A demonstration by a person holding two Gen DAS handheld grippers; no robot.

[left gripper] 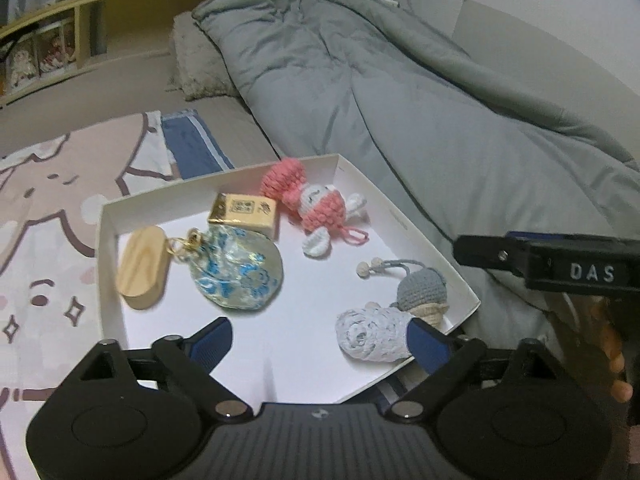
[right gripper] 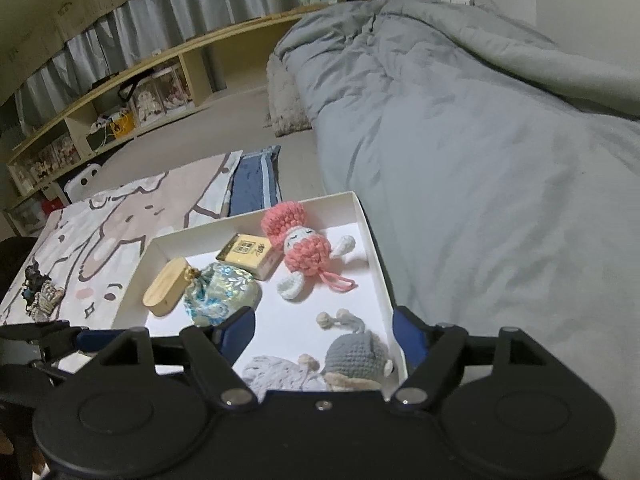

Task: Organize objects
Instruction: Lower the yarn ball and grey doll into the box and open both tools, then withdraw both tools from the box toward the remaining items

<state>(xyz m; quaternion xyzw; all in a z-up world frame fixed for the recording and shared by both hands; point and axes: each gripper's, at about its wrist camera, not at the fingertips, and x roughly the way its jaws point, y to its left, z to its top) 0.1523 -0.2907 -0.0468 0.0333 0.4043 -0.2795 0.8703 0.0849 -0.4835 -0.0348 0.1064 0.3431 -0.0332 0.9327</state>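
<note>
A shallow white box [left gripper: 400,216] [right gripper: 374,240] lies on the bed. In it are a pink crochet doll [left gripper: 320,204] [right gripper: 304,252], a gold packet [left gripper: 244,212] [right gripper: 248,254], a wooden oval [left gripper: 142,268] [right gripper: 166,288], a blue-patterned pouch [left gripper: 236,270] [right gripper: 220,294], a grey crochet charm [left gripper: 420,288] [right gripper: 356,356] and a white crochet roll [left gripper: 372,332] [right gripper: 280,372]. My left gripper [left gripper: 320,338] is open and empty over the box's near edge. My right gripper [right gripper: 324,340] is open and empty over the near right corner; it also shows at the right of the left wrist view [left gripper: 560,268].
A grey duvet [left gripper: 400,100] [right gripper: 480,140] lies right of the box. A cartoon-print cloth [left gripper: 52,208] [right gripper: 120,232] lies left of it, with a small dark and beige item [right gripper: 40,292] on it. A pillow [left gripper: 196,60] and wooden shelves [right gripper: 120,96] are beyond.
</note>
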